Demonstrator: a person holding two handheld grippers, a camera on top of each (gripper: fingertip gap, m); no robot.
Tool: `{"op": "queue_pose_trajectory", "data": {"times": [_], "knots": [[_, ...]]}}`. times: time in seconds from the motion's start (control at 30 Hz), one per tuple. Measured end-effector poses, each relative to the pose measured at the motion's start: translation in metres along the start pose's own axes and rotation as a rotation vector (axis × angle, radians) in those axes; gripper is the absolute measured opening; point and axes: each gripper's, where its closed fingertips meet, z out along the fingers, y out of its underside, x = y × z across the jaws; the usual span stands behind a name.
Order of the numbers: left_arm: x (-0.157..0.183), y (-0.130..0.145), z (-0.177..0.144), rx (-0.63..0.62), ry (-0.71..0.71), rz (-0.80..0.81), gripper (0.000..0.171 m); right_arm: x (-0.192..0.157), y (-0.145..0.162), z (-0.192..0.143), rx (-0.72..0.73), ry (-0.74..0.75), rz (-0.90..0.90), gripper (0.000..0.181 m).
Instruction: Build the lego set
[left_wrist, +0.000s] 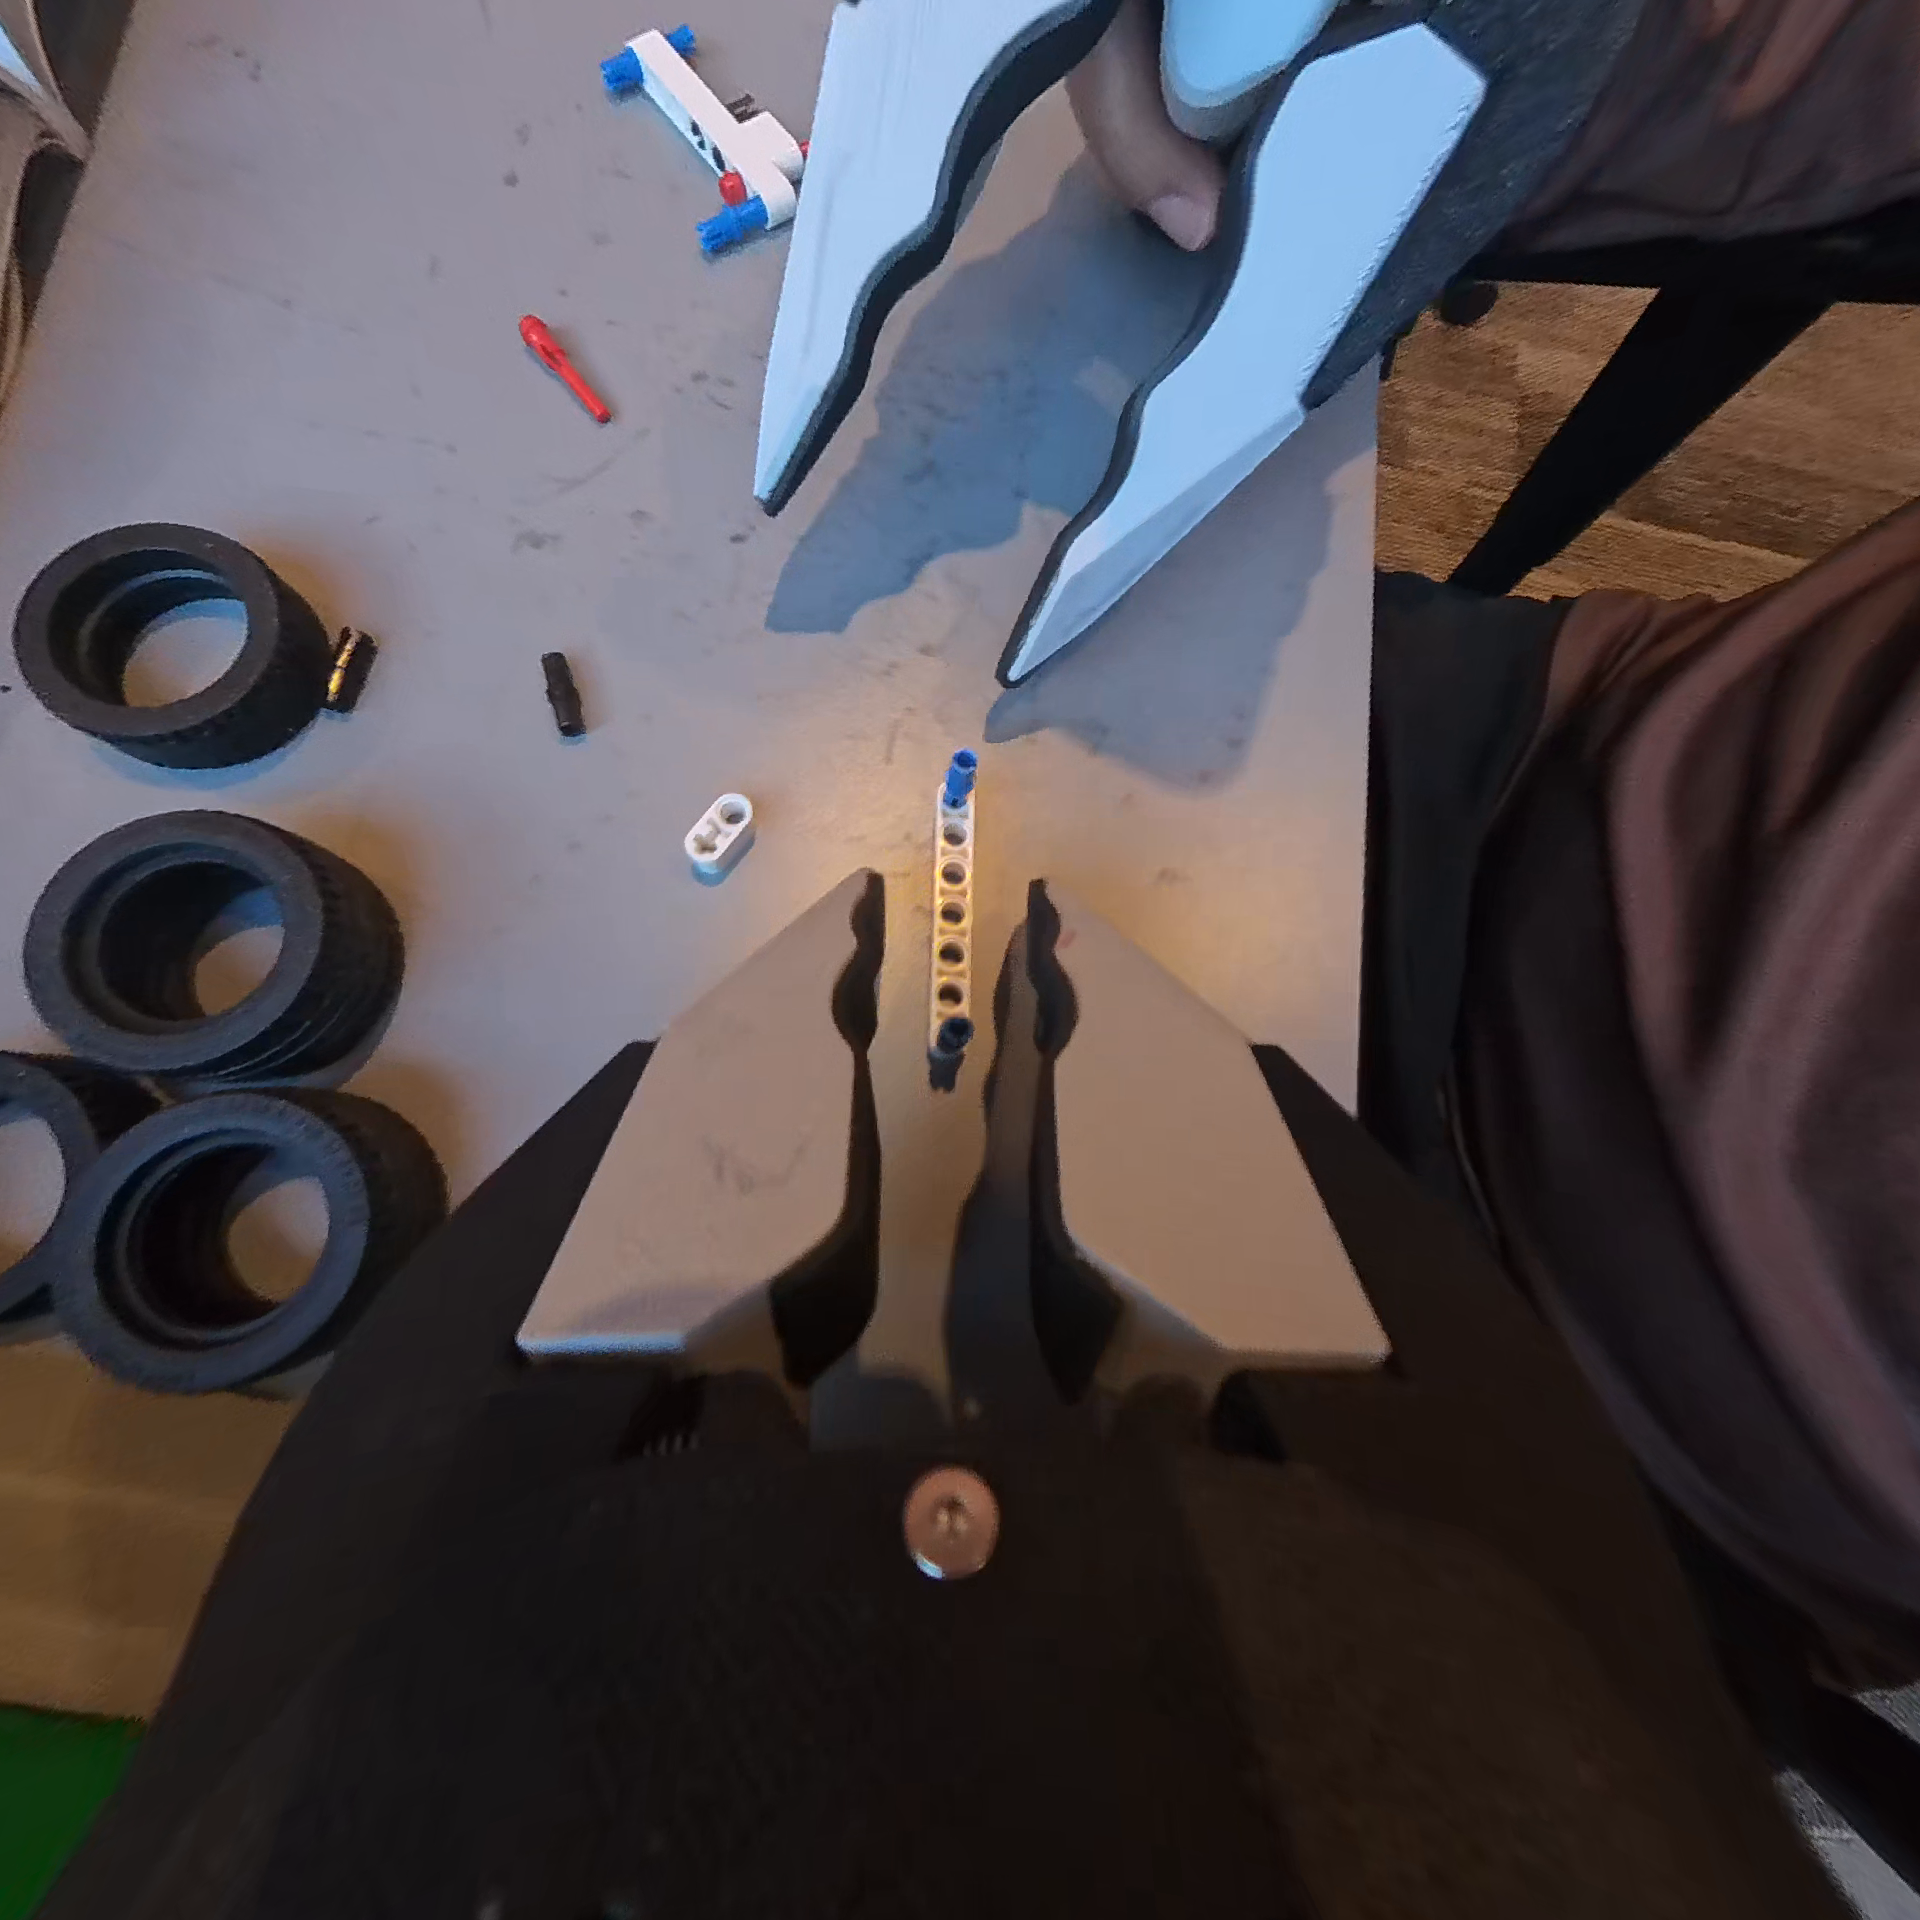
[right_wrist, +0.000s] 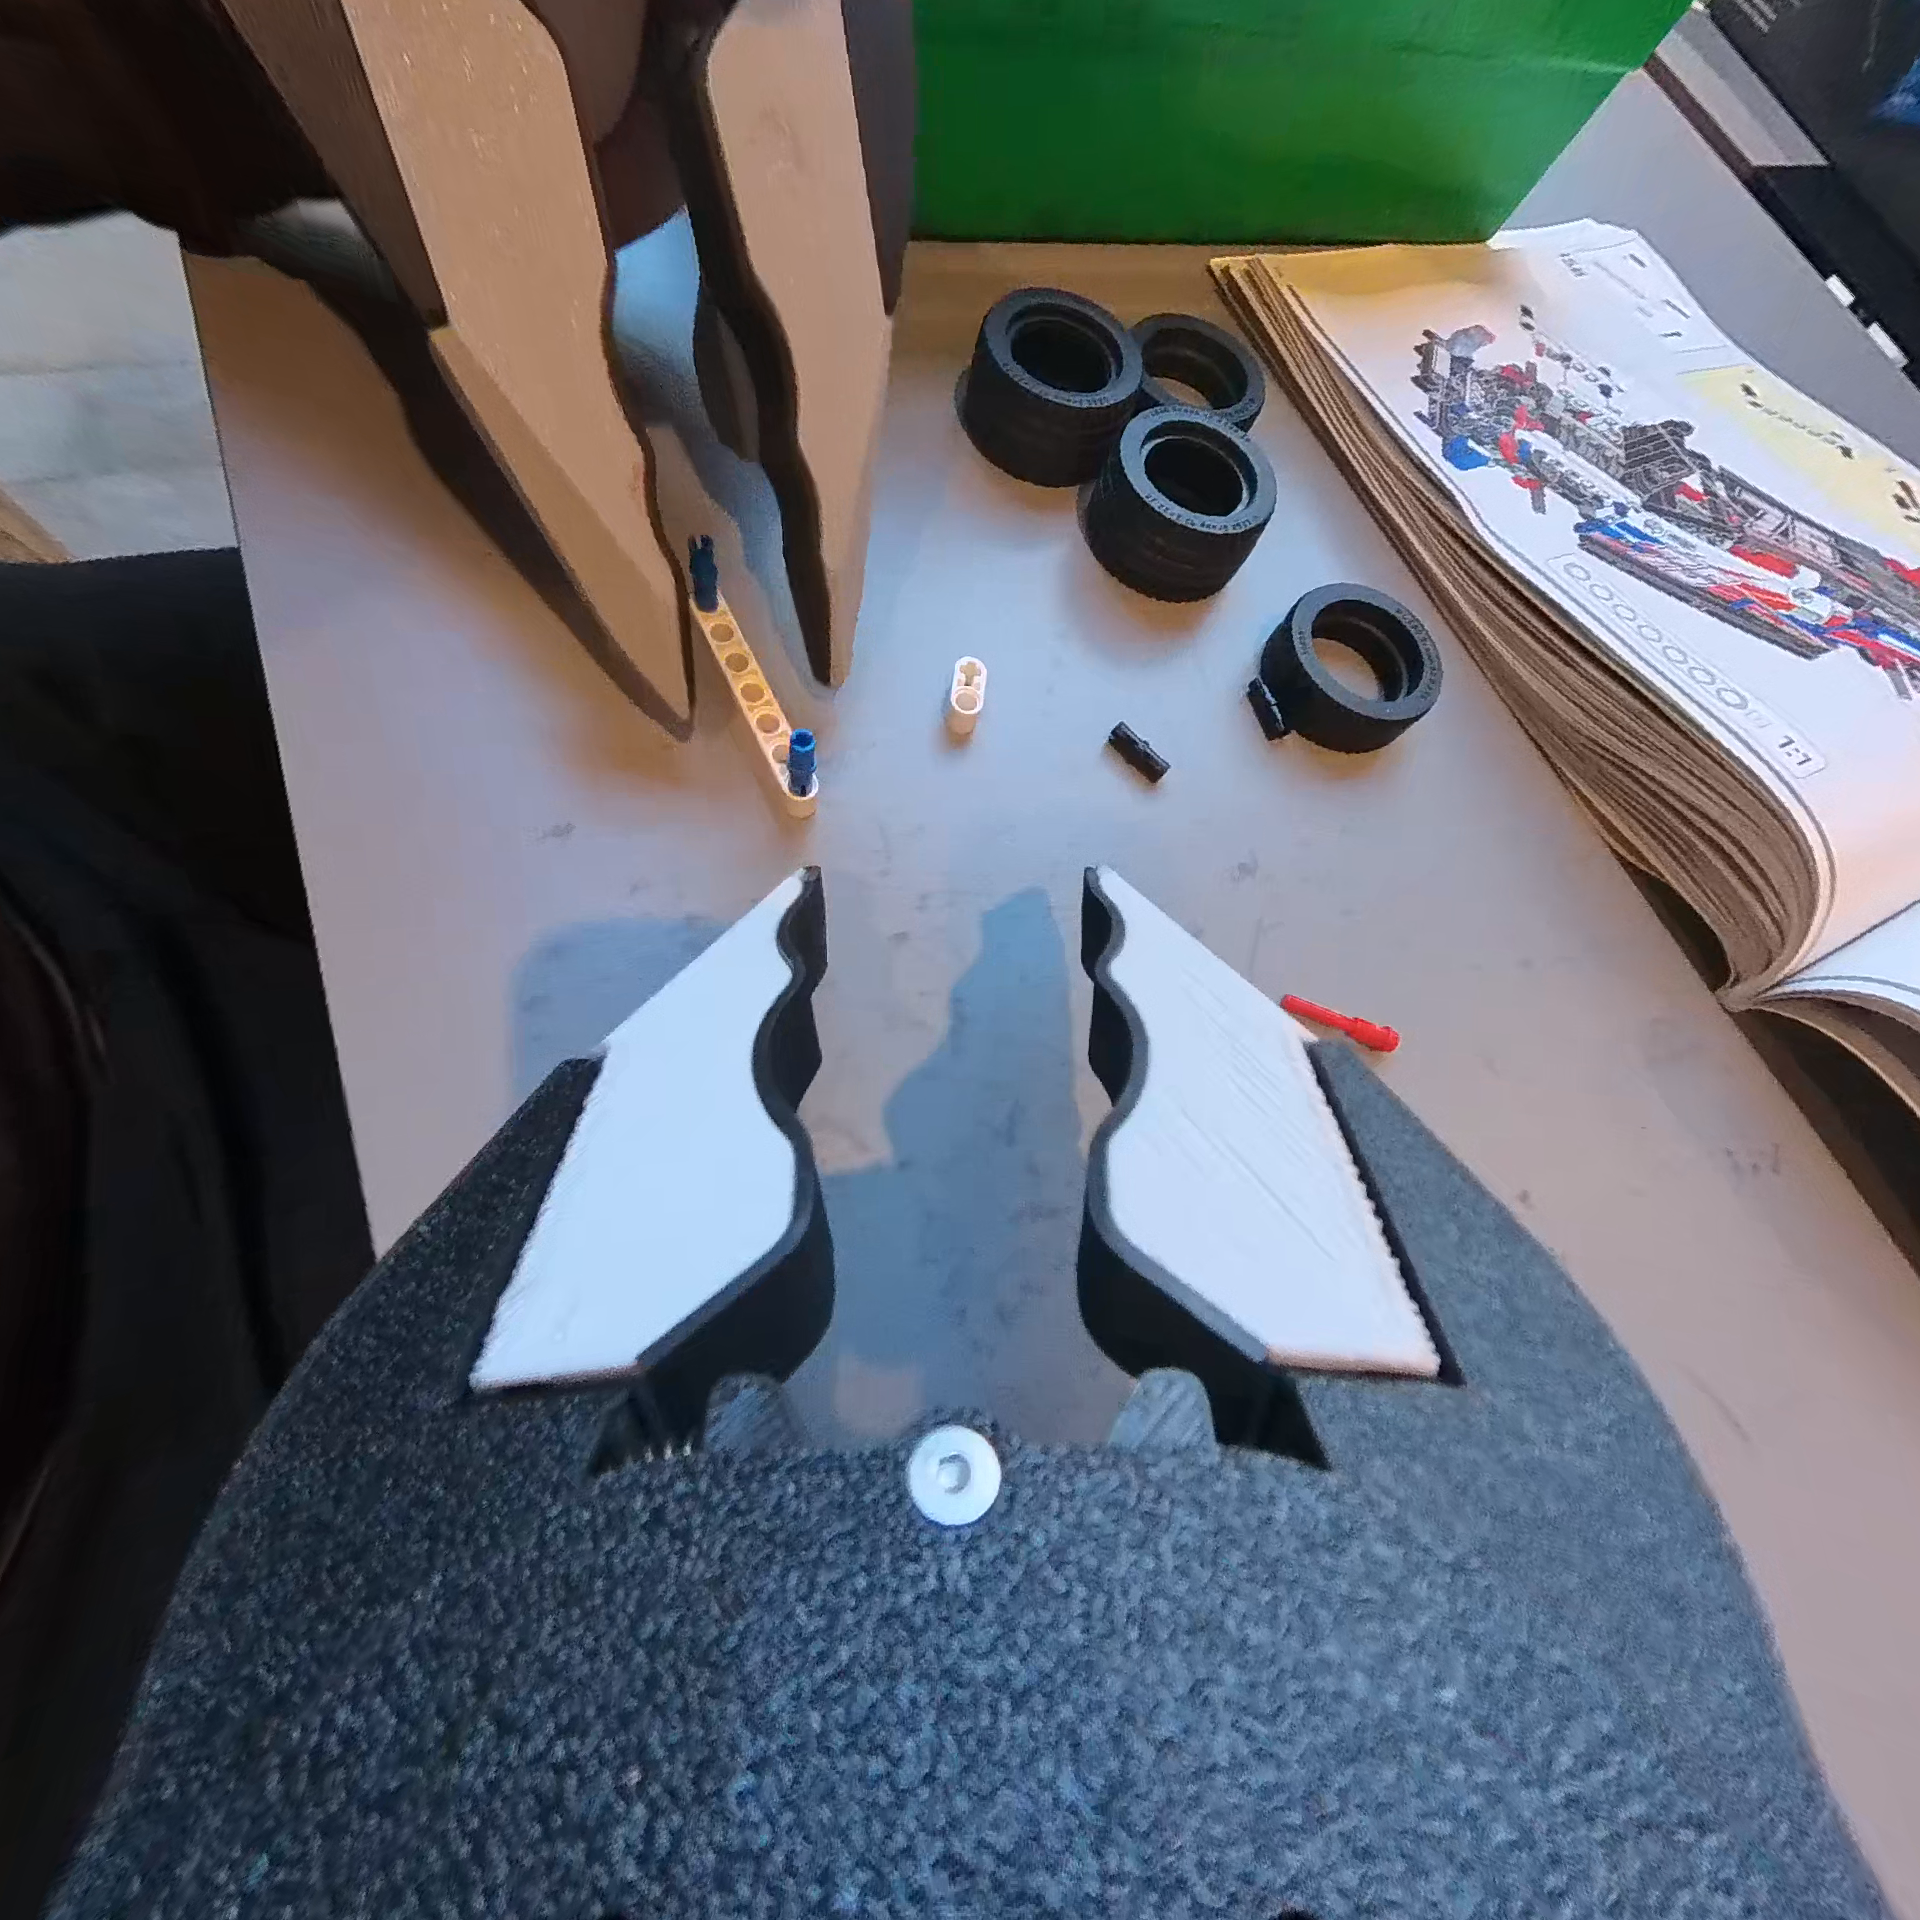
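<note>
Two claws hang over the table (left_wrist: 312, 312), both spread and holding nothing. The left claw (left_wrist: 956, 894) straddles a white beam (left_wrist: 951, 925) that lies flat near the table's edge, a blue pin (left_wrist: 960, 777) standing in its far end and a dark pin (left_wrist: 949, 1044) in its near end. From the right wrist view the left claw's tips seem very near the table, one on each side of the beam; whether they touch it I cannot tell. The right claw (right_wrist: 951, 883) hovers apart, aimed at bare table short of the beam.

The step in hand looks like gripping the beam. To do it well, close on the long side faces at mid-length, clear of both pins, and keep the tips level so the beam does not twist or skid off the nearby edge. The right claw could then fetch the black pin (right_wrist: 1138, 750) or white connector (right_wrist: 966, 696). Four tyres (right_wrist: 1174, 499), a red axle (right_wrist: 1340, 1020), a small sub-assembly (left_wrist: 717, 125) and the manual (right_wrist: 1558, 499) lie around.
</note>
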Motion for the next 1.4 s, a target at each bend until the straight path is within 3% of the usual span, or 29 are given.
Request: {"op": "queue_pose_trajectory", "data": {"times": [0.13, 0.4, 0.8, 0.93, 1.13, 1.23, 1.4], "knots": [[-0.001, -0.002, -0.016, -0.016, -0.041, 0.010, 0.029, 0.000, 0.001, 0.000, -0.004, 0.001, 0.000, 0.049], [0.006, -0.014, -0.055, 0.077, -0.121, -0.066, 0.031, 0.001, -0.001, -0.001, 0.008, -0.009, 0.020, 0.048], [0.000, 0.031, -0.021, -0.016, -0.152, -0.134, 0.034, -0.001, -0.006, -0.006, 0.053, -0.045, 0.042, 0.048], [-0.002, 0.025, -0.015, 0.076, -0.150, -0.112, 0.029, -0.002, -0.007, -0.006, 0.059, -0.054, 0.050, 0.047], [0.000, 0.023, -0.017, 0.103, -0.030, -0.203, 0.032, 0.003, -0.011, -0.009, 0.096, -0.085, 0.118, 0.042], [0.005, 0.024, -0.016, 0.092, 0.005, -0.193, 0.022, 0.008, -0.012, -0.011, 0.115, -0.089, 0.166, 0.038], [0.005, 0.022, -0.011, 0.070, -0.018, -0.117, 0.012, 0.039, -0.013, -0.019, 0.163, 0.075, 0.244, 0.030]]}}
